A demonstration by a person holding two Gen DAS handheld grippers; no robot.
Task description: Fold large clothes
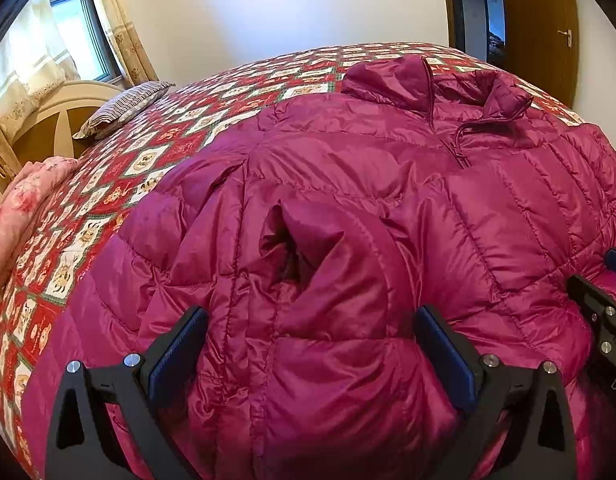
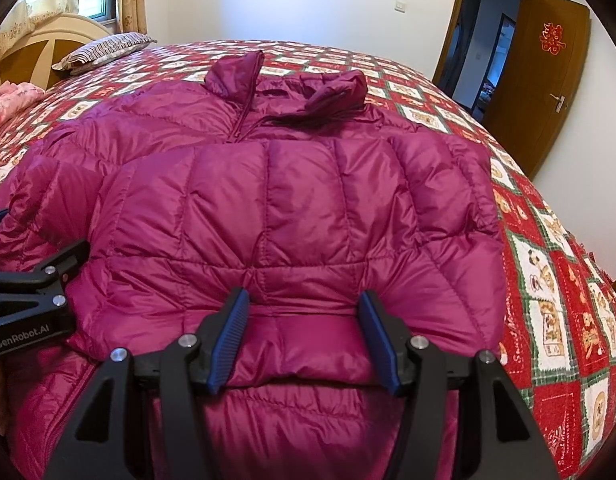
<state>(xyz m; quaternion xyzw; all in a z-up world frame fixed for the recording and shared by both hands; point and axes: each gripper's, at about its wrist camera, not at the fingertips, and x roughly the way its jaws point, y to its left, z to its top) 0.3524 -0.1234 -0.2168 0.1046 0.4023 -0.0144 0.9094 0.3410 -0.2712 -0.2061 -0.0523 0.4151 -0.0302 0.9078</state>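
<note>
The jacket covers the near bed, bare quilt beyond; both the left gripper and right gripper stand wide, pads astride puffed fabric.

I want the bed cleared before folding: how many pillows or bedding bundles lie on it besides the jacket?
2: a striped pillow by the headboard, and a pink floral bundle at the bed's left edge. The jacket may hide others.

striped pillow, wooden door
</note>
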